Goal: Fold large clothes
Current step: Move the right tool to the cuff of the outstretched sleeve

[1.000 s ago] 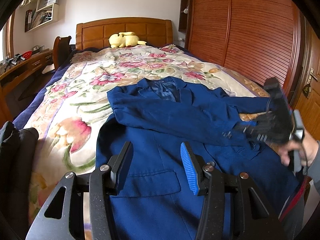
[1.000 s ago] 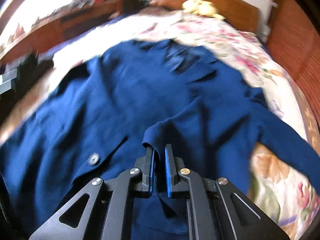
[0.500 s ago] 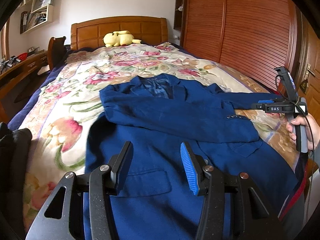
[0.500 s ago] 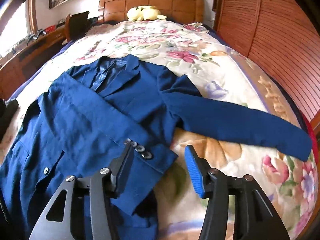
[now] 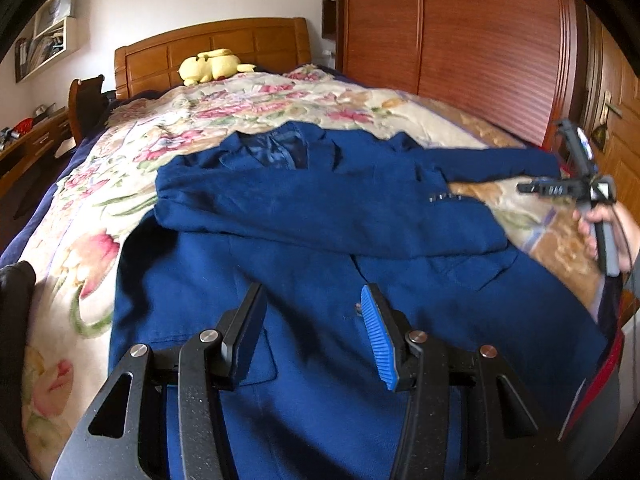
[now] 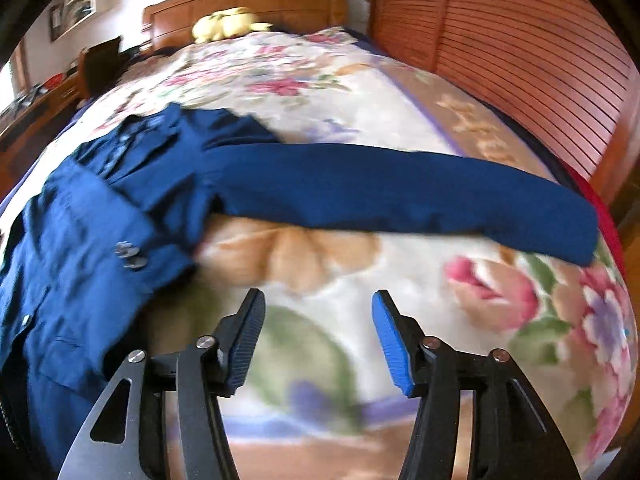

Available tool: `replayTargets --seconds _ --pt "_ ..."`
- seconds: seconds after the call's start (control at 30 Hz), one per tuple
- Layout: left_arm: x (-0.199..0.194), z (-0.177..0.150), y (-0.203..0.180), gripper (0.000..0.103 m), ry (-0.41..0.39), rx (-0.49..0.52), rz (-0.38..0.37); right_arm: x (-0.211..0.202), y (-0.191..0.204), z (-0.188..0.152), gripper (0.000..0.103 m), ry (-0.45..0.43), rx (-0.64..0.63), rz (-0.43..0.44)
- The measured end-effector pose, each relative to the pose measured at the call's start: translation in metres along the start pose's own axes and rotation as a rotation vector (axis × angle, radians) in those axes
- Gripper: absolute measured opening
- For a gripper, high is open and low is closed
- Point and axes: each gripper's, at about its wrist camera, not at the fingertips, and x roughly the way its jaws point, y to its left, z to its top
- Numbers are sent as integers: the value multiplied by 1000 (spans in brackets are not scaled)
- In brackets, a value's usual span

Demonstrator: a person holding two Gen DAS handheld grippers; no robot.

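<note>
Right wrist view: right gripper (image 6: 318,340) spread, jaws just opening, empty over floral quilt (image 6: 360,80), probably lining up on blue blazer's (image 6: 120,208) outstretched sleeve (image 6: 400,196); left gripper (image 5: 312,336) spread above blazer.

Left gripper (image 5: 312,332): black speckled plastic frame, triangular cut-outs in side plates, silver round screw heads at pivots. One finger faced with ribbed blue pad, other finger shows black back.
Right gripper (image 6: 318,340): same black frame, same silver screws, triangular cut-outs, ribbed blue pads on both fingers (image 6: 390,340).
From left wrist view: right gripper has grey handle, black bar with white lettering too blurred to read, thin black cable trailing down. Hand (image 5: 600,228) on handle, grey cuff at edge.
</note>
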Motion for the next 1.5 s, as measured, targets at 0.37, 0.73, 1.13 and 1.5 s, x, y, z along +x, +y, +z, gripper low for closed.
replayTargets --seconds 0.37,0.73,1.13,1.5 --pt "19 -9 -21 50 44 33 -10 5 -95 12 66 -4 111 -167" --pt "30 -14 -23 50 84 30 -17 17 -149 39 69 -29 230 -265" --pt "34 -16 -24 50 104 37 -21 35 -177 33 72 -1 321 -329" --pt "34 -16 -24 50 104 36 -21 48 -183 37 75 53 356 -280"
